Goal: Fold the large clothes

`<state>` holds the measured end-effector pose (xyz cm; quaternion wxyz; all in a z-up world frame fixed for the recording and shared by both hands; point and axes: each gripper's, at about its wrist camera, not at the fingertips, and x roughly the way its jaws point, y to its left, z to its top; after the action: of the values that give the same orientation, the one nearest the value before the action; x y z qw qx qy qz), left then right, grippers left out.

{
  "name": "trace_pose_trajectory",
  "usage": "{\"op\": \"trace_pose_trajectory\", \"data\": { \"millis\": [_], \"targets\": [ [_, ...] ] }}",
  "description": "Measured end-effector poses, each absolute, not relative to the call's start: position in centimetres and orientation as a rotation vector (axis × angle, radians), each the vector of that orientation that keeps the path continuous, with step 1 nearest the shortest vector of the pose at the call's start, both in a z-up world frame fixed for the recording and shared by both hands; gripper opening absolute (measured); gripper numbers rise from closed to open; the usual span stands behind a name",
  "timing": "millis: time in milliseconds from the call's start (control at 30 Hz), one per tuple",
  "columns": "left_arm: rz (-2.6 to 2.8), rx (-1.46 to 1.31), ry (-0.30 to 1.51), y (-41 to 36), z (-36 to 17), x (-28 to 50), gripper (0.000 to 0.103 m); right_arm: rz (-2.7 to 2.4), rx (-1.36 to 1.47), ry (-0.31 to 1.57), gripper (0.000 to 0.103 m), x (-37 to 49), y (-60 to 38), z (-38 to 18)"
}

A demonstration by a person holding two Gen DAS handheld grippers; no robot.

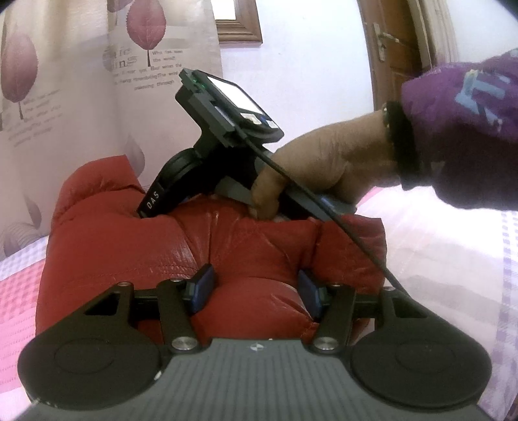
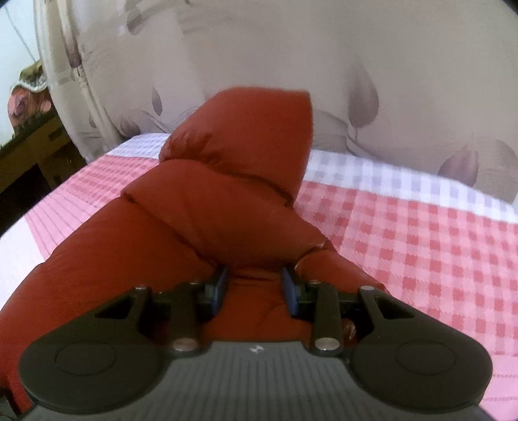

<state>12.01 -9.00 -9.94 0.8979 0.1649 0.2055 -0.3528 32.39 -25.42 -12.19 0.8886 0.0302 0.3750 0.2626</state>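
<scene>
A puffy red jacket (image 1: pixel 181 246) lies bunched on a bed. In the left wrist view my left gripper (image 1: pixel 256 291) is shut on a thick roll of it, which fills the gap between the blue pads (image 1: pixel 202 286). Beyond it, a hand (image 1: pixel 323 168) in a purple sleeve drives the right tool's black body (image 1: pixel 207 136) down into the jacket, its tips buried in the folds. In the right wrist view my right gripper (image 2: pixel 255 290) is shut on a narrower fold of the red jacket (image 2: pixel 207 207). A sleeve-like end (image 2: pixel 252 129) stands up ahead of it.
The bed wears a pink and white checked sheet (image 2: pixel 421 246). A leaf-patterned curtain (image 1: pixel 64 97) hangs behind it. A wooden door (image 1: pixel 398 58) is at the back right, a picture frame (image 1: pixel 239 22) on the wall, and dark wooden furniture (image 2: pixel 29 152) at the bed's left.
</scene>
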Motion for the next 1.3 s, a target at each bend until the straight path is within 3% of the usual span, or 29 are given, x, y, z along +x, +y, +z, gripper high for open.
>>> {"op": "trace_pose_trajectory", "data": {
  "millis": [433,467,500,533,633,733,800,833,1000,1200,1300],
  "targets": [
    [-0.728,0.368,0.438,-9.1,-9.9,12.3,0.059,0.525,0.208,0.689,0.038,30.5,-27.9,-11.3],
    [-0.729,0.367,0.439,-9.1,-9.8,12.3,0.059,0.527,0.224,0.654,0.051,29.5,-28.3,-10.6],
    [-0.729,0.367,0.439,-9.2,-9.8,12.4,0.059,0.531,0.233,0.622,0.073,28.5,-28.8,-10.1],
    [-0.73,0.367,0.438,-9.1,-9.8,12.4,0.059,0.533,0.231,0.589,0.081,27.2,-29.4,-9.4],
    [-0.729,0.365,0.435,-9.2,-9.8,12.4,0.059,0.528,0.208,0.489,0.083,22.1,-31.1,-7.9],
    [-0.727,0.364,0.43,-9.3,-9.9,12.4,0.059,0.526,0.187,0.463,0.075,16.6,-32.1,-7.8],
    [-0.727,0.361,0.427,-9.3,-9.9,12.4,0.059,0.509,0.156,0.491,0.041,13.6,-32.2,-8.5],
    [-0.725,0.362,0.423,-9.3,-10.0,12.2,0.059,0.477,0.142,0.509,0.038,12.0,-32.2,-9.2],
    [-0.729,0.364,0.418,-9.1,-9.7,12.0,0.061,0.428,0.159,0.559,0.036,7.9,-32.8,-11.4],
    [-0.736,0.287,0.392,-7.5,-8.7,11.2,0.064,0.401,0.298,0.656,0.033,8.8,-33.8,-13.7],
    [-0.705,0.23,0.327,-5.3,-7.5,10.0,0.075,0.426,0.46,0.655,0.03,8.8,-34.7,-14.5]
  ]
}}
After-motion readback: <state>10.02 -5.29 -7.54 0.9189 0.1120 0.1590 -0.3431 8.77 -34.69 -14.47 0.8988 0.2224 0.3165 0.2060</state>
